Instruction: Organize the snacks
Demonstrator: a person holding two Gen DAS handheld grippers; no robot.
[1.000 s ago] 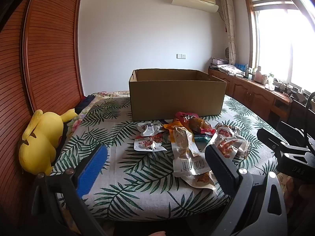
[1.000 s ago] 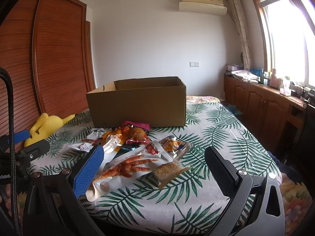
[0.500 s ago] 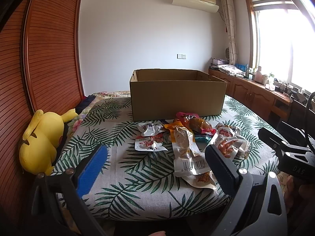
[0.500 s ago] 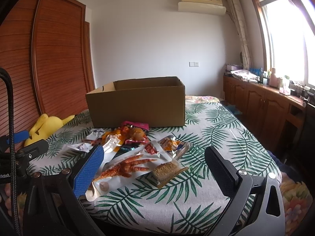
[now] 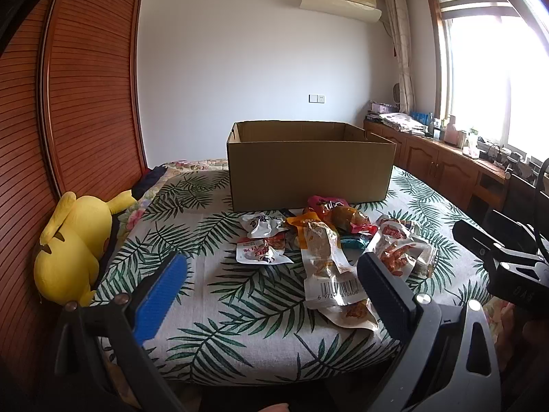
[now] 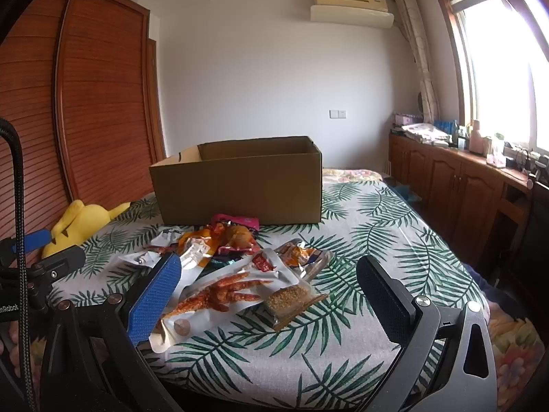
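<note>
I am holding the left tongs (image 5: pixel 271 295) and the right tongs (image 6: pixel 269 297) spread wide and empty, hovering at the near edge of the bed (image 6: pixel 343 353). Nearest the right tongs I am seeing the chicken-feet pouch (image 6: pixel 223 295) touching a small grain bar packet (image 6: pixel 291 300); nearest the left, a barcoded pouch (image 5: pixel 326 271). These are looking light, floppy and slick, so I am judging a flat sealed edge the safest place to pinch. Farther on, the remaining snack pile (image 5: pixel 329 219) is lying just before the open cardboard box (image 5: pixel 308 164), with a yellow plush toy (image 5: pixel 72 243) off to the left.
</note>
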